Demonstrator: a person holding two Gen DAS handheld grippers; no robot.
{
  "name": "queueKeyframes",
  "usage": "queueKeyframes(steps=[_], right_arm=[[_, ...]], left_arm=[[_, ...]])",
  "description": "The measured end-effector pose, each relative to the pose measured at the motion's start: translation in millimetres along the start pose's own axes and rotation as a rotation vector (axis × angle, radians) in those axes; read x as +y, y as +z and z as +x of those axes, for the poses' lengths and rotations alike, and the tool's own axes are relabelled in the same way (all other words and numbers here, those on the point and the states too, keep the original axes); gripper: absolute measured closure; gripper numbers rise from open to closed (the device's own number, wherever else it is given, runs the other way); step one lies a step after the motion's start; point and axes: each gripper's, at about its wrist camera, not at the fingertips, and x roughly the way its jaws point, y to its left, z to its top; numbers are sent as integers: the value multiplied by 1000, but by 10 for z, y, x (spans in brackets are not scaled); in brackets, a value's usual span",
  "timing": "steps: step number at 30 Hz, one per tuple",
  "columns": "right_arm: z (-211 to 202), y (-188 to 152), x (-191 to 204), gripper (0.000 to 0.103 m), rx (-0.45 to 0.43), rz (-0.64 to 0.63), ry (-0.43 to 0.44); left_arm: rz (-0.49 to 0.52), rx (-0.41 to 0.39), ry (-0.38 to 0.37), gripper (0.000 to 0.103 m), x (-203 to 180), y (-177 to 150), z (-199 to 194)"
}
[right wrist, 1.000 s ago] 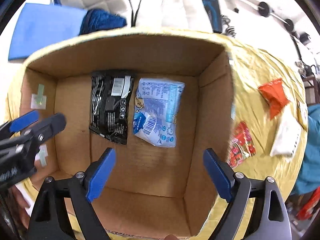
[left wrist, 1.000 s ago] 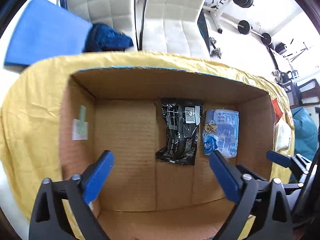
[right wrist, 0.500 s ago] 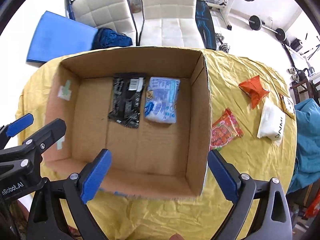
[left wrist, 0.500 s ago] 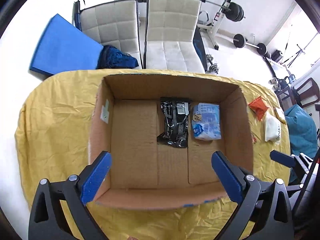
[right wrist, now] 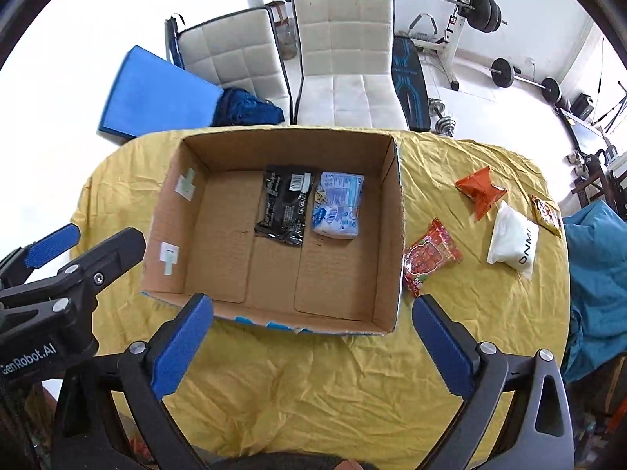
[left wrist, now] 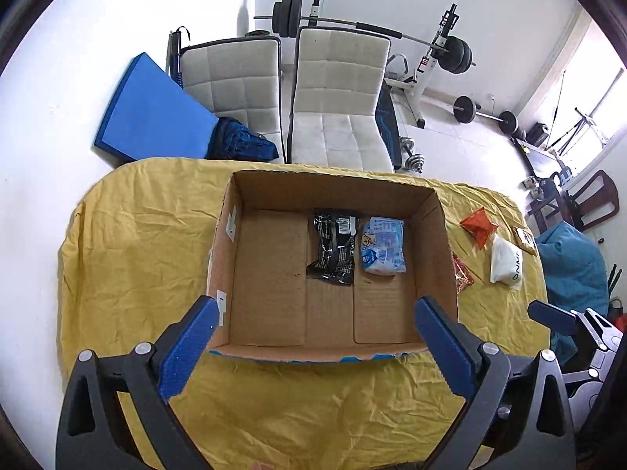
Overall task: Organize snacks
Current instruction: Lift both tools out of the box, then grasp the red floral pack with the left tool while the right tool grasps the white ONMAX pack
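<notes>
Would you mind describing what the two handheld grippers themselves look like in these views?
Both match: the left gripper and the right gripper each have black angular plastic arms with silver bolt heads, ending in two blue ribbed fingers. The left one's body, seen from the right wrist, bears white "GenRobot.AI" lettering. No sleeves show.

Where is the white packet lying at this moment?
In the right wrist view the white packet lies on the yellow cloth right of the cardboard box, between the orange packet and the table's right edge.

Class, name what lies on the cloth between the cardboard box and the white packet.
A red snack packet, beside the cardboard box wall, left of the white packet; clearest in the right wrist view.
</notes>
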Motion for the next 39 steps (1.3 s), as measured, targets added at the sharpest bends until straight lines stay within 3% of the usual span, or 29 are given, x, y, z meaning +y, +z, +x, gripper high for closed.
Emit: queueKeyframes(steps=[8, 11, 15, 18, 23, 26, 31, 35, 39], right_arm=[[-304, -107, 8, 0, -44, -1, 21], [-347, -137, -28, 0, -53, -1, 33], [-356, -160, -184, 0, -49, 25, 64], [-346, -183, -433, 0, -35, 61, 92], [-312, -185, -1264, 0, -3, 176, 66], [-240, -158, -1876, 0, 16, 239, 11], [204, -50, -3020, 0, 100, 364, -53], [720, 29, -3700, 0, 197, 438, -22], [1091, 79, -4086, 0, 249, 452, 2]], left_arm=[[-1, -45, 20, 1, -92, -93, -289], [15, -88, 62, 1, -182, -114, -381], [27, -81, 57, 1, -336, -96, -359], [26, -74, 9, 1, -492, -58, -286], [61, -36, -73, 1, -1024, 36, -26], [119, 11, -90, 0, -1492, 150, 284], [283, 106, -47, 0, -2385, 388, 1033], [519, 231, 32, 0, -3042, 445, 1774], [756, 416, 132, 1, -3488, 348, 2622]])
